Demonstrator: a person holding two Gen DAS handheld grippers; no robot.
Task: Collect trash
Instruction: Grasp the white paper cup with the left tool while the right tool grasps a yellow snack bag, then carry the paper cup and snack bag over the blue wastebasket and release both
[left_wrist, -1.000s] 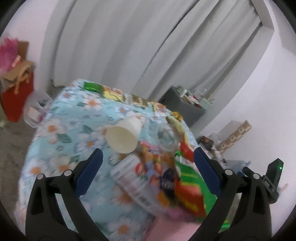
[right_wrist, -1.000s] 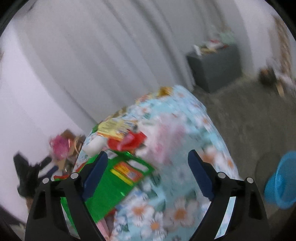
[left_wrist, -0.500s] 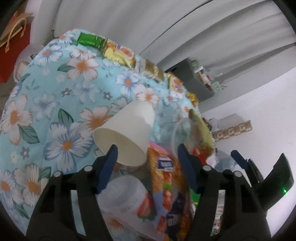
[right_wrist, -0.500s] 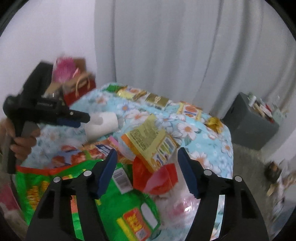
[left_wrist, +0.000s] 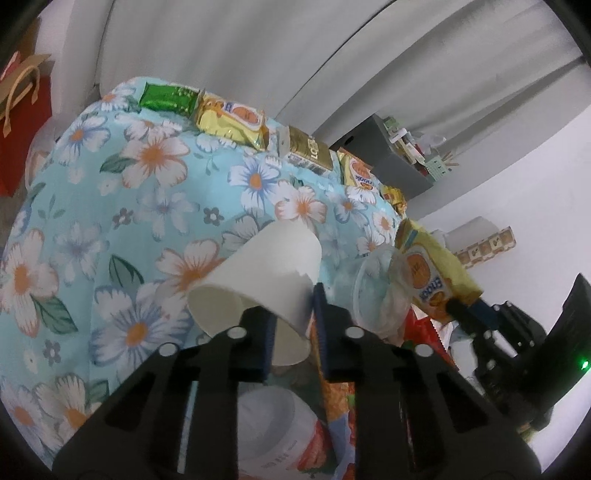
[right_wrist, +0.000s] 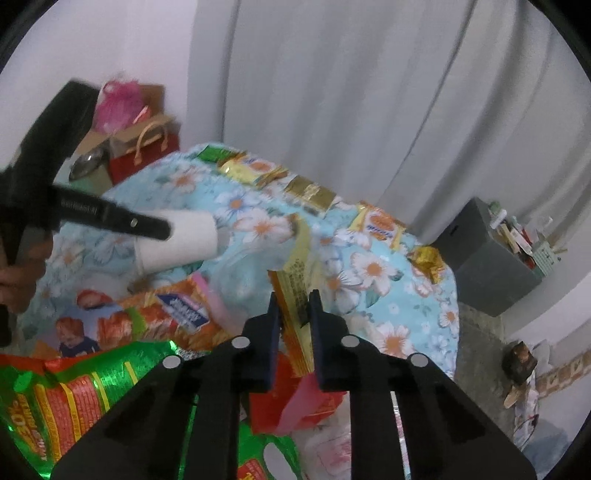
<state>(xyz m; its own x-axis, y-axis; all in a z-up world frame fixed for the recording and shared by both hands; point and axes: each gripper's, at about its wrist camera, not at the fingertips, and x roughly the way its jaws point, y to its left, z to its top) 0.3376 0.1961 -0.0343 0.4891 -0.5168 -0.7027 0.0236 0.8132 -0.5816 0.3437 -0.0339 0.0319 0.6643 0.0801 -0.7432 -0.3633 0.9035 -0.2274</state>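
A white paper cup lies on its side on the flowered cloth, mouth toward me. My left gripper is closing on it, its blue pads pinching the cup's wall at the rim. The right wrist view shows that same gripper reaching in from the left onto the cup. My right gripper is closing too, and its pads squeeze the edge of a yellow snack wrapper. In the left wrist view the wrapper stands up from the right gripper's tip.
Trash is heaped on the cloth: a green foil bag, an orange bag, a red wrapper, a clear plastic cup and a white tub. Snack packs line the far edge. A grey box stands by the curtain.
Both grippers came down onto the heap and closed from wide open. The left one now pinches the paper cup and the right one, after rolling, holds the yellow wrapper.
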